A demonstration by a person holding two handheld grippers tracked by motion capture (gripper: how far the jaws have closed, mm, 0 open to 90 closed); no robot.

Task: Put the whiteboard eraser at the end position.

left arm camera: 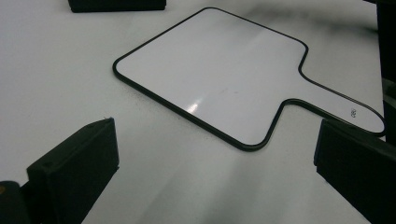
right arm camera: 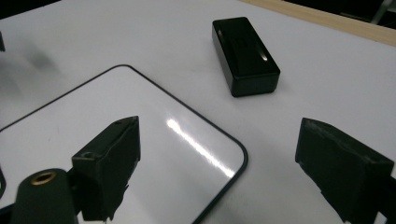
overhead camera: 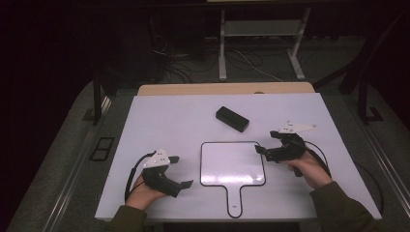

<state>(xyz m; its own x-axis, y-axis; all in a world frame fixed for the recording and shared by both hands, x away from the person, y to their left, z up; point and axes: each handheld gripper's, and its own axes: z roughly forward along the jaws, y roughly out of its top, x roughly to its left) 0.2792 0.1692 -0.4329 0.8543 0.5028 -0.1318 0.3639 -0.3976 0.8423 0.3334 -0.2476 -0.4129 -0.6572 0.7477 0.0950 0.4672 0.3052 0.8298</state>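
Observation:
A white paddle-shaped board with a black rim (overhead camera: 232,163) lies flat at the table's front middle, its handle toward the person. It also lies ahead of the jaws in the left gripper view (left arm camera: 219,70) and in the right gripper view (right arm camera: 116,135). A glossy black box (overhead camera: 232,119) rests behind it, and appears again in the right gripper view (right arm camera: 245,55). My left gripper (overhead camera: 180,171) is open, left of the board, with nothing between its jaws. My right gripper (overhead camera: 266,141) is open at the board's right far corner, holding nothing.
The white table (overhead camera: 159,121) has a wooden strip (overhead camera: 225,89) along its far edge. Beyond it, on the dark floor, stand a desk frame (overhead camera: 261,43) and loose cables (overhead camera: 183,63). Grey carpet lies on both sides.

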